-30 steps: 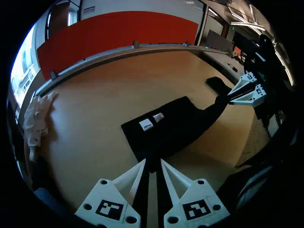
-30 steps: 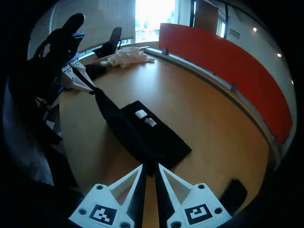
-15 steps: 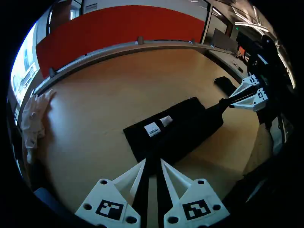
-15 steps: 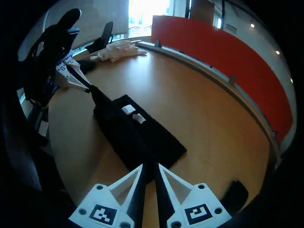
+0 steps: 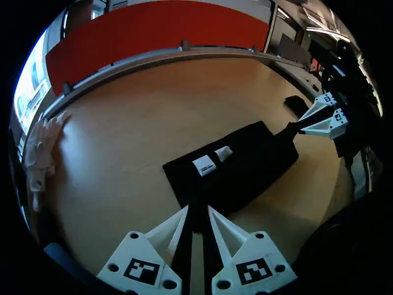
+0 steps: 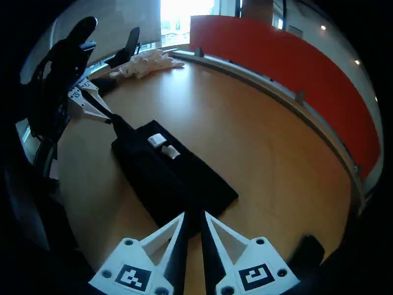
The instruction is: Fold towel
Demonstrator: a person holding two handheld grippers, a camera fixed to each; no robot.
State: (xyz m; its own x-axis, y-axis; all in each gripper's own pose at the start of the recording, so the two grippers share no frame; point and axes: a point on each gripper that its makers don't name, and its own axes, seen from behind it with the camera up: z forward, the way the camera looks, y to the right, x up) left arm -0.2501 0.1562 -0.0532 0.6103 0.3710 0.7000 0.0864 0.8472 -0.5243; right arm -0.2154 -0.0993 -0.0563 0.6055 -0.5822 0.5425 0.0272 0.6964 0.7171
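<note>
Your towel [image 5: 245, 162], black, lies mid-table [image 5: 127, 128]. It carries two white tags [image 5: 204, 165], their print too small to read. Your left gripper [image 5: 196, 221] has its jaws nipped narrow on one towel end, and your right gripper [image 6: 194, 221] likewise on the opposite end. Both pinched corners are hidden between the fingers.

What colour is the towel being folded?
Black towel, with white tags; clearest in the left gripper view.
</note>
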